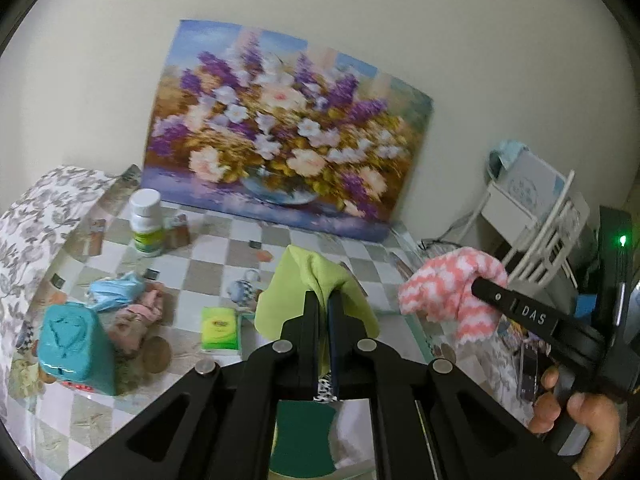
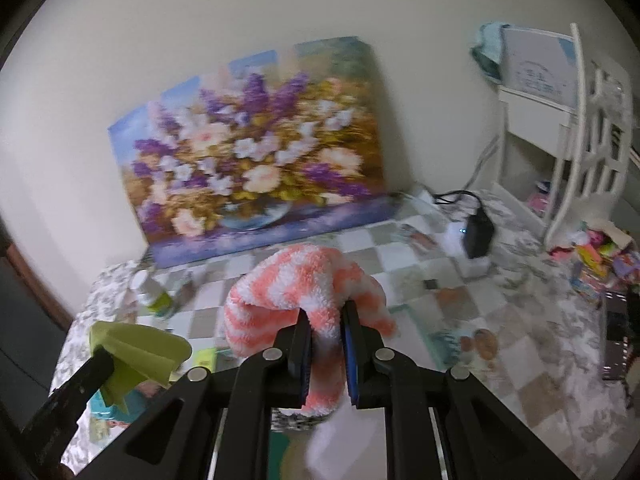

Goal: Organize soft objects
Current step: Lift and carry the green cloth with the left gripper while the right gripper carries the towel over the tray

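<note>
Left gripper (image 1: pixel 325 300) clamps a green cloth (image 1: pixel 304 280), held above the near table (image 1: pixel 208 268); right gripper (image 2: pixel 326 320) clamps a pink-and-white fuzzy cloth (image 2: pixel 296 280), lifted to its right, painting (image 1: pixel 280 128) far behind

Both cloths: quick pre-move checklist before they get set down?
1. Left gripper jaws shut on green cloth: ok.
2. Right gripper jaws shut on pink-and-white fluffy cloth: ok.
3. Cloths apart, not tangled: ok.
4. Both cloths clear of the tabletop: cannot tell, lower ends hidden.
5. Drop spot for soft items identified: cannot tell.
6. Pill bottle away from the cloths: ok.
</note>
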### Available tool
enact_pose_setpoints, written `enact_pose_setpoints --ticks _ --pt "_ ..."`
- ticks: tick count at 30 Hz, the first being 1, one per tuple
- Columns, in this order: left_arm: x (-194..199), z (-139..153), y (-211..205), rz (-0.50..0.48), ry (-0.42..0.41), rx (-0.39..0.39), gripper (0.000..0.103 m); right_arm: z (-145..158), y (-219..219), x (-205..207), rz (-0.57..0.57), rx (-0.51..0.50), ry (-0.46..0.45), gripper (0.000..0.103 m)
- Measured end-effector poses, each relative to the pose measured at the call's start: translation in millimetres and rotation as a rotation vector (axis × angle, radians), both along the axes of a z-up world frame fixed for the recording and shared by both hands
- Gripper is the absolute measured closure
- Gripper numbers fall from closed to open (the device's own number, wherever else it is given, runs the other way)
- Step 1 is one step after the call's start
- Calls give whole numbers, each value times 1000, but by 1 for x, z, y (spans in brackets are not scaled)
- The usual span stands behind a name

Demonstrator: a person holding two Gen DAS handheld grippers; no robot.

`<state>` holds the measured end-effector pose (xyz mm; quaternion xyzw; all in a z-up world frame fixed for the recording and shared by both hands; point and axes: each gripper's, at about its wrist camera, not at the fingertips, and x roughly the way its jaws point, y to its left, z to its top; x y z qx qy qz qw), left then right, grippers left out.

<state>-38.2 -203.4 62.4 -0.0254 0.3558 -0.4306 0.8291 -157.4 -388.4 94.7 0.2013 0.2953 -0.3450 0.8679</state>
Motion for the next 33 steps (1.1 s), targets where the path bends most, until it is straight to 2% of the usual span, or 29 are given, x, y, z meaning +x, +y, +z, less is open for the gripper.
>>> enact_pose_setpoints --ticks 4,10,13,18,22,33 --pt "-2 -10 -17 -23 12 41 99 -8 -10 -9 -37 6 30 88" --pt "4 -43 -45 -55 68 134 99 -32 -24 -5 -60 48 109 88" --pt "10 -61 -53 -56 102 176 99 -51 -30 0 -53 87 158 88" --pt "24 -83 -57 -33 175 192 99 -80 -34 10 -41 125 238 88" --pt "30 -102 -61 -22 218 238 99 -106 -37 20 -28 176 293 88" --pt "30 -138 -76 -21 271 344 99 -156 -29 40 24 244 431 88"
